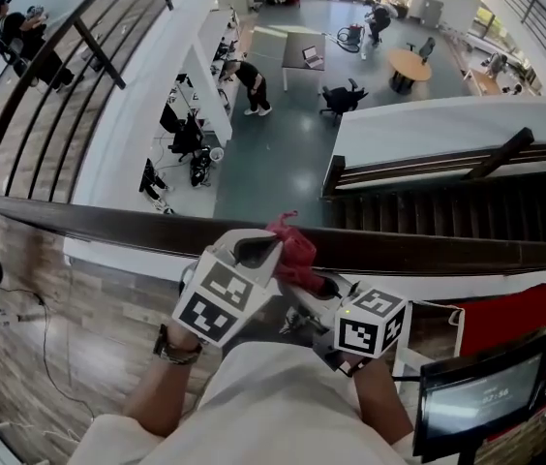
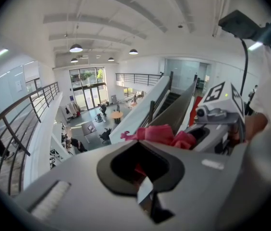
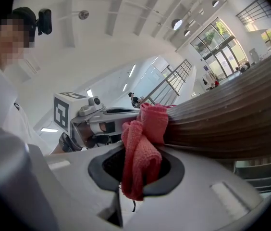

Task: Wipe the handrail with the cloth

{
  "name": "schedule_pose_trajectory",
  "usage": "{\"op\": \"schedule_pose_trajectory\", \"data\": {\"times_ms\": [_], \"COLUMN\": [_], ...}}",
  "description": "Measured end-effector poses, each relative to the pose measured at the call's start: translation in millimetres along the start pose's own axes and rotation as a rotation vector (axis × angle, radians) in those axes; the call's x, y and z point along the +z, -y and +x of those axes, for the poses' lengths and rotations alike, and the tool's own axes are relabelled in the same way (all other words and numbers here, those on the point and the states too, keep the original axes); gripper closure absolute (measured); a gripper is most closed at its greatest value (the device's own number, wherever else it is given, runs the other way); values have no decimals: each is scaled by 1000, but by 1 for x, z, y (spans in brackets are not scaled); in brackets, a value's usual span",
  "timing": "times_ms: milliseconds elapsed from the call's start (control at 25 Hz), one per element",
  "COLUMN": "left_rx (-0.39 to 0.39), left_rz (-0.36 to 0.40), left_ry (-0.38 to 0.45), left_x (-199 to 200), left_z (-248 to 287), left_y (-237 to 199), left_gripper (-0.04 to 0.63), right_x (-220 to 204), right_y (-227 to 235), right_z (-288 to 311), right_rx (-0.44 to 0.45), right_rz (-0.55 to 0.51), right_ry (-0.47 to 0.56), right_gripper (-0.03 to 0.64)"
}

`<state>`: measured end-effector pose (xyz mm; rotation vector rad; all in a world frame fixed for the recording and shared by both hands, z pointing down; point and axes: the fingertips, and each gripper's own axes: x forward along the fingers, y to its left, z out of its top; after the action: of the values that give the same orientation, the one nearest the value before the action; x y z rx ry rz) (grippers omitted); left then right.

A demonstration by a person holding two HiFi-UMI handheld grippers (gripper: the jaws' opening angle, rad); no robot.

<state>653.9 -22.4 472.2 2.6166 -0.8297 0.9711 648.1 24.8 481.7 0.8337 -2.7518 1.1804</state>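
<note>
head view — dark brown wooden handrail (image 1: 108,223) crossing the frame from left to right. red terry cloth (image 1: 294,245) bunched on top of it near the middle. left gripper (image 1: 258,250) at the cloth's left edge, right gripper (image 1: 317,287) just beneath and to the right of it. both held close together on the near side of the rail.

left gripper view — jaws of the left gripper (image 2: 140,165) pressed together, a sliver of red showing in the notch between them. judged to be nipping an edge of the cloth (image 2: 162,134), though only lightly. bulk of the fabric lying just beyond the tips, toward the other tool.

right gripper view — jaws of the right gripper (image 3: 140,170) clamped firmly on a thick fold of cloth (image 3: 142,148). one end hanging down out of the notch, the other end pushed up against the rail (image 3: 231,114). contact between fabric and wood plain here.

step in hand, as judged: cloth seated on the rail and gripped, wiping stroke either about to start or just under way. most of the rail's length apparently not yet covered.

next move calls for: sliding both tools together along the rail, with downward pressure kept on the cloth. bunch best flattened first — a wad wipes only a narrow strip. grip to be kept tight throughout.
</note>
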Motion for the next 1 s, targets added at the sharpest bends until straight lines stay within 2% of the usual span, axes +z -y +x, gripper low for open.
{"op": "schedule_pose_trajectory", "data": {"times_ms": [280,480,800,1000], "left_rx": [35,39,83,72], "left_rz": [-20,-7,49,121], "left_ry": [64,91,227,246], "left_x": [-8,-8,-5,-1], "left_z": [-3,2,-2,-5], "left_y": [-7,-7,3,10], "left_gripper": [592,592,591,591], "right_x": [-4,-5,-3,3], "right_y": [3,8,9,10], "right_z": [7,7,-4,-11], "right_rx": [-21,-56,-131,-164], "right_rz": [-15,-23,-93,-88], "right_ry": [-7,1,9,40], "right_gripper": [555,555,555,555]}}
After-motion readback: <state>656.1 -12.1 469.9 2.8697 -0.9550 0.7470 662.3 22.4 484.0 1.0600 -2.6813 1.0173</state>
